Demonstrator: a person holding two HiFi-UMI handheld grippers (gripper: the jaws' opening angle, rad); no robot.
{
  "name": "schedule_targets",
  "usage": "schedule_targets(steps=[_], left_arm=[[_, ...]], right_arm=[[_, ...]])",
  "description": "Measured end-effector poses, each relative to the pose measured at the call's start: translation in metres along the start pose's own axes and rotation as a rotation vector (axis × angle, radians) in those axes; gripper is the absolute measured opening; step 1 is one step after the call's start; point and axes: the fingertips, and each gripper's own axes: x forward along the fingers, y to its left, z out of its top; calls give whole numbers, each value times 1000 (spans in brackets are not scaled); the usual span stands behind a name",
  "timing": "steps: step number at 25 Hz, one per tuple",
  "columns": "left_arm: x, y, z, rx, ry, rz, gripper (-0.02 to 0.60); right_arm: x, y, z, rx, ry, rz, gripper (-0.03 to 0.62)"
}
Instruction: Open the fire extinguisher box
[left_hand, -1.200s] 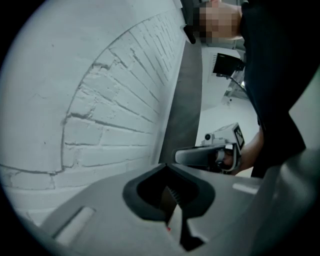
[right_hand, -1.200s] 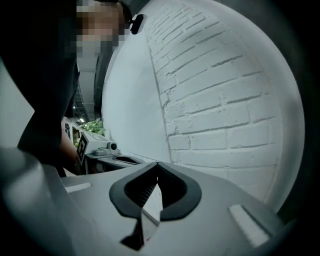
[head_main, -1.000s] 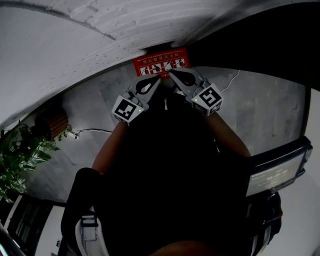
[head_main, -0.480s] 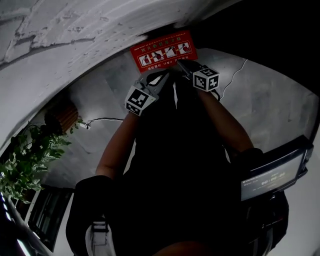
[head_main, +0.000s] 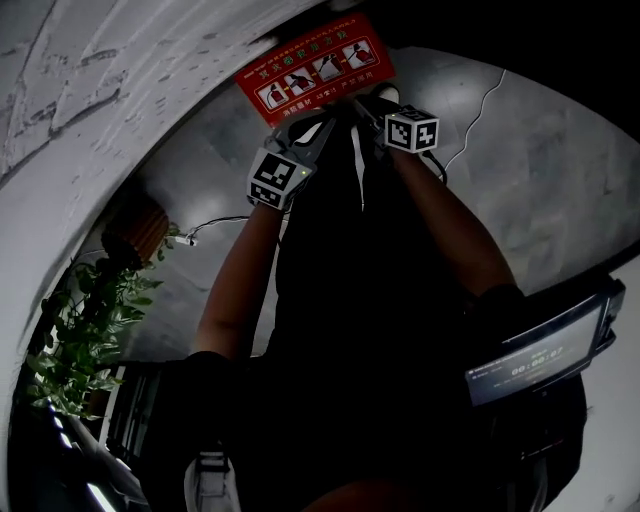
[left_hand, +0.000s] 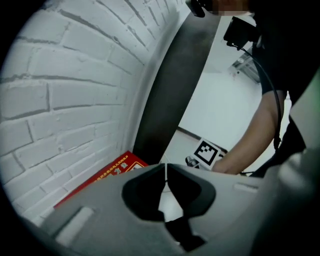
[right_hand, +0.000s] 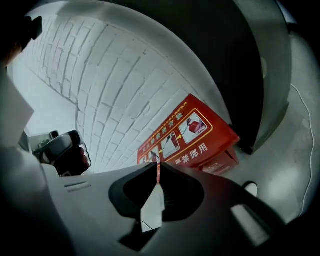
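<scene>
Our left hand-held gripper (left_hand: 165, 167) and right hand-held gripper (right_hand: 158, 169), jaws together and empty, hover near the red rectangular fire extinguisher box (right_hand: 195, 134) beside the white brick wall (right_hand: 115, 85).

Left gripper (left_hand: 165, 165) hides most of the box (left_hand: 107, 172).

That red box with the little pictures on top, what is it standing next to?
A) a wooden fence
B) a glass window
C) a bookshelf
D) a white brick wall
D: in the right gripper view the red box sits low down at the foot of the white brick wall, whose painted bricks rise right behind it.
</scene>
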Motion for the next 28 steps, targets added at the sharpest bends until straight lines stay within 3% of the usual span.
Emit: schedule_targets(steps=[3, 7, 12, 19, 28], left_arm=[[16, 6, -14, -11, 17, -2, 14], [32, 9, -39, -15, 41, -3, 14], [35, 9, -59, -30, 73, -5, 11], [27, 11, -44, -44, 66, 15, 2], [27, 1, -49, -37, 49, 26, 2]], right_arm=[[14, -21, -10, 51, -25, -2, 17], [31, -46, -25, 126, -41, 7, 98], [54, -57, -29, 174, -60, 36, 137], [55, -47, -8, 189, -47, 55, 130], [44, -48, -18, 219, -33, 54, 115]])
